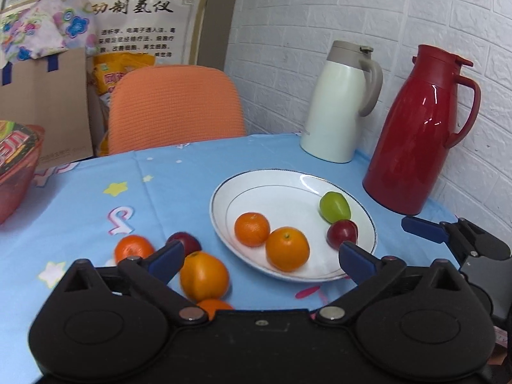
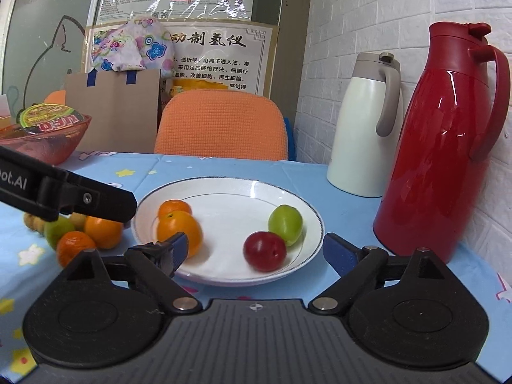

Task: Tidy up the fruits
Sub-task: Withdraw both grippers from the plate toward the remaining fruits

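A white plate (image 1: 281, 182) on the blue cloth holds two oranges (image 1: 287, 249), a green plum (image 1: 334, 206) and a red plum (image 1: 341, 233). Left of it on the cloth lie a large orange (image 1: 204, 276), a mandarin (image 1: 133, 248) and a red plum (image 1: 187, 242). My left gripper (image 1: 260, 257) is open and empty, low over the plate's near left edge. My right gripper (image 2: 252, 251) is open and empty over the plate's (image 2: 224, 192) near rim, the red plum (image 2: 265, 251) between its fingers' line. The left gripper's finger (image 2: 96, 200) crosses the right wrist view.
A cream jug (image 1: 339, 102) and a red jug (image 1: 419, 128) stand at the back right by the brick wall. A red bowl (image 2: 48, 140) of packets sits at the back left. An orange chair (image 1: 174, 108) stands behind the table. More fruit (image 2: 80, 233) lies left of the plate.
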A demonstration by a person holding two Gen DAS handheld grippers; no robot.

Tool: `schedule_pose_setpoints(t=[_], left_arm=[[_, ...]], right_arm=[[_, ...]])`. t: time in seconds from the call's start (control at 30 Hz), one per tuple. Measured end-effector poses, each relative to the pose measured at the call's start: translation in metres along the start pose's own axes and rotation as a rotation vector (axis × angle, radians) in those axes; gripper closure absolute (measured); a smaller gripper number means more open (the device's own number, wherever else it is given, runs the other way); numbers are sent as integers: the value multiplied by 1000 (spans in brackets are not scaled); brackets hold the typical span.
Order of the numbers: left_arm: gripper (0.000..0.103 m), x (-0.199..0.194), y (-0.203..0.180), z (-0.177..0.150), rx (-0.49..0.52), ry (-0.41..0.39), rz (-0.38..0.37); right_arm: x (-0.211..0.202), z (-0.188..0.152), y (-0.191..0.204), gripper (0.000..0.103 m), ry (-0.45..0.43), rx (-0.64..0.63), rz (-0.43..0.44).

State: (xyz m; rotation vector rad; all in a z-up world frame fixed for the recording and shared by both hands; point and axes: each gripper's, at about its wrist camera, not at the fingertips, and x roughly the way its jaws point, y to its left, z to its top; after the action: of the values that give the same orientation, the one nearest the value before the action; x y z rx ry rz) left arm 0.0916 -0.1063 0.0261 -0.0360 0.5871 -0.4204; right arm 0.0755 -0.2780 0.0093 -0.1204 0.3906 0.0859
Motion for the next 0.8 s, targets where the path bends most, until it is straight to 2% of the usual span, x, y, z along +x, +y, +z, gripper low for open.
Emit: schedule_pose_setpoints(t=[0.17,0.33,0.8], left_arm=[[0,-20,10,-14,-48,1,18],[0,-35,19,-31,-66,14,72],[0,-67,72,-63,-218,42,145]], right_arm=[[-14,-7,14,0,4,12,38],[-23,-12,29,0,15,13,69],[-32,-24,67,0,88,25,194]])
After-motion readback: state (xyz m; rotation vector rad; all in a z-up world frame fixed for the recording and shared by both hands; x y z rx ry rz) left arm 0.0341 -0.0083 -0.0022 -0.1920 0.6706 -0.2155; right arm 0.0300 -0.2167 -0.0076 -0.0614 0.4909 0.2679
